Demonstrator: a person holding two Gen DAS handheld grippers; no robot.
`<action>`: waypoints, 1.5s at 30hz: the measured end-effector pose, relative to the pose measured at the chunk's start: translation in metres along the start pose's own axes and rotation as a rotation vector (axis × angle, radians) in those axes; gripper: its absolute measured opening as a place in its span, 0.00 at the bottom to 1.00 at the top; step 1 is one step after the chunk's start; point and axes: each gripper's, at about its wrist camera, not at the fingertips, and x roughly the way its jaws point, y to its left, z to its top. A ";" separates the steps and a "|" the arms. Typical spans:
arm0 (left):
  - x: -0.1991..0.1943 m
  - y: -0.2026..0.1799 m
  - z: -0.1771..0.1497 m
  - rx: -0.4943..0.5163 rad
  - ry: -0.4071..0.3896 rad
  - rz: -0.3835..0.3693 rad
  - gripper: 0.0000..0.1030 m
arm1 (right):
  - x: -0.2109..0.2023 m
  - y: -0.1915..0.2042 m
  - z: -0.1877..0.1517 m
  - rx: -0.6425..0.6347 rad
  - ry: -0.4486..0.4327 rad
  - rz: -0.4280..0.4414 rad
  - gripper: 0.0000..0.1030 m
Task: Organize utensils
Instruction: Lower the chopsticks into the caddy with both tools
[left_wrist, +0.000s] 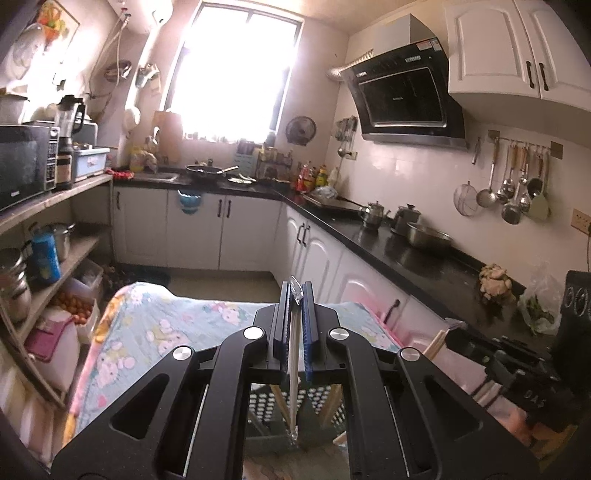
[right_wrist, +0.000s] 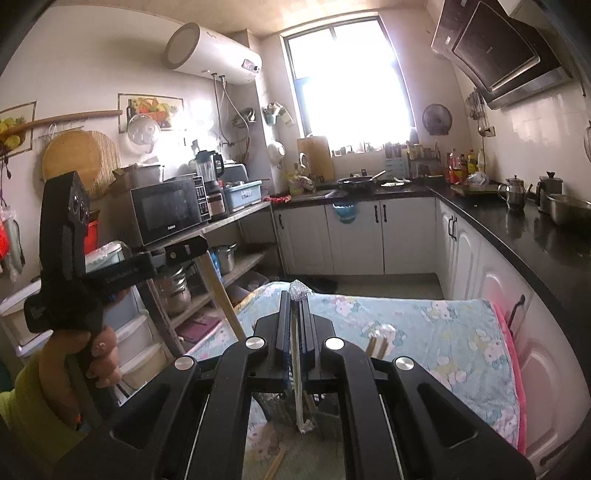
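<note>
In the left wrist view my left gripper (left_wrist: 295, 291) is shut on a plastic-wrapped pair of chopsticks (left_wrist: 293, 369), which runs upright between the pads. Its lower end hangs over a black perforated utensil holder (left_wrist: 266, 406). My right gripper (right_wrist: 297, 295) is likewise shut on a wrapped pair of chopsticks (right_wrist: 298, 384) above the same dark holder (right_wrist: 275, 406). Each gripper shows in the other's view: the left gripper (right_wrist: 188, 251), held by a hand, and the right gripper (left_wrist: 454, 332). Another wrapped pair (right_wrist: 382, 338) pokes up beside my right fingers.
A table under a floral cloth (left_wrist: 155, 317) lies ahead. A black counter (left_wrist: 424, 254) with pots and a steel bowl (left_wrist: 428, 234) runs along the right. Open shelves with a microwave (left_wrist: 26, 162) stand left. Ladles hang on a wall rail (left_wrist: 517, 184).
</note>
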 end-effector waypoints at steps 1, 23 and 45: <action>0.001 0.002 0.000 -0.002 -0.002 0.004 0.01 | 0.002 0.001 0.002 -0.004 -0.005 -0.001 0.04; 0.027 0.039 -0.021 -0.031 0.002 0.071 0.01 | 0.047 -0.001 0.013 -0.012 -0.029 -0.058 0.04; 0.055 0.043 -0.065 -0.006 0.073 0.081 0.01 | 0.095 -0.015 -0.011 -0.001 -0.004 -0.097 0.04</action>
